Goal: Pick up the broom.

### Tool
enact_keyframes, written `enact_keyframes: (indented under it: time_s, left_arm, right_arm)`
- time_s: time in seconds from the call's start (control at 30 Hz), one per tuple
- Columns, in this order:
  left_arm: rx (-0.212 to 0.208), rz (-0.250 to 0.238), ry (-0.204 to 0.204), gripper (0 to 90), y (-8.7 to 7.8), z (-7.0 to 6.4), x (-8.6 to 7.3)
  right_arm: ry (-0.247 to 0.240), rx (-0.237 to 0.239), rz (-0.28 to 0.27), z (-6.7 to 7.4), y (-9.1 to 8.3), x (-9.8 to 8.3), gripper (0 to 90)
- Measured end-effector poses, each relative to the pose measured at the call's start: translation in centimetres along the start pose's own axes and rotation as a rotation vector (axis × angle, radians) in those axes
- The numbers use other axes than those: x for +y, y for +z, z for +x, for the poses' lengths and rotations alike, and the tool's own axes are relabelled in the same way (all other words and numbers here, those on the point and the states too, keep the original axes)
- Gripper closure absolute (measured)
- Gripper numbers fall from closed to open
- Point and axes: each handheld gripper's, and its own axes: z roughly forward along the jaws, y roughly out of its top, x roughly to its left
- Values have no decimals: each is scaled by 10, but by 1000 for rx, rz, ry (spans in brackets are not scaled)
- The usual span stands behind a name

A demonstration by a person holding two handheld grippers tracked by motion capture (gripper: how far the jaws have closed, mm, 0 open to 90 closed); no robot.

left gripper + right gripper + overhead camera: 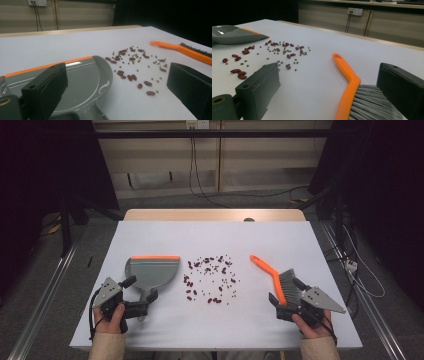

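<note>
The left gripper (140, 293) is held low over the near-left of the desk (150, 232), jaws spread apart w/ nothing clamped; in the high view they stand either side of the dustpan's (152, 270) grey handle, so a grab on that handle is judged to be what is being set up. In the left gripper view, one jaw is seen in front of the pan's bowl and the other over bare desk to the right; the pads are not seen pressing on anything.

The dustpan is laid flat, handle toward the person, its orange-edged lip turned to the far side. It is grey, shallow, glossy inside, and looks empty.

Just right of the pan, approx. mid-desk, the beans (210, 277) are scattered loosely: dark red kidney-shaped ones mixed w/ much smaller greenish-brown grains. None are seen in the pan, so the sweep is judged not yet begun.

Right of the beans, the brush (272, 276) is laid on the desk, orange handle angled toward the far left, grey bristle head nearest the person.

The right gripper (285, 292) is held at that bristle end, jaws wide apart, straddling the head; in the right gripper view a gap is seen between the jaws and the orange spine, so nothing is gripped yet. Pan and brush are placed either side of the spill, prob. so each can be taken by the nearer gripper.
</note>
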Motion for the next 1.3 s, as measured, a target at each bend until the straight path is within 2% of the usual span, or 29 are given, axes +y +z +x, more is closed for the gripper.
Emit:
enact_keyframes:
  time_s: [0.3,0.5,0.6,0.63,0.83,0.97,1.0,1.07,1.1,1.3]
  left_arm:
    - [0,1,3,32,0,2,0]
    - [0,1,7,32,0,2,1]
    - [3,0,3,32,0,3,0]
    - [3,0,2,32,-1,4,1]
    - [6,-2,-2,32,0,6,0]
    - [5,-4,-3,32,-1,7,0]
    - [5,-5,-6,32,-2,7,0]
    - [4,-4,-6,32,-2,7,0]
    - [3,-4,-6,32,-1,8,0]
    - [4,1,-7,32,-2,9,-1]
  right_arm:
    - [-24,-19,17,1,4,2,35]
    - [-16,-36,17,-2,10,8,33]
    - [-13,-50,42,-6,16,11,20]
    - [-3,-52,65,-9,22,15,22]
    - [10,-58,95,-12,34,22,37]
    - [24,-55,117,-14,45,28,66]
    - [43,-51,141,-17,50,29,104]
    - [48,-45,149,-18,52,30,115]
    - [57,-44,154,-20,56,31,155]
    - [71,-35,169,-23,63,33,185]
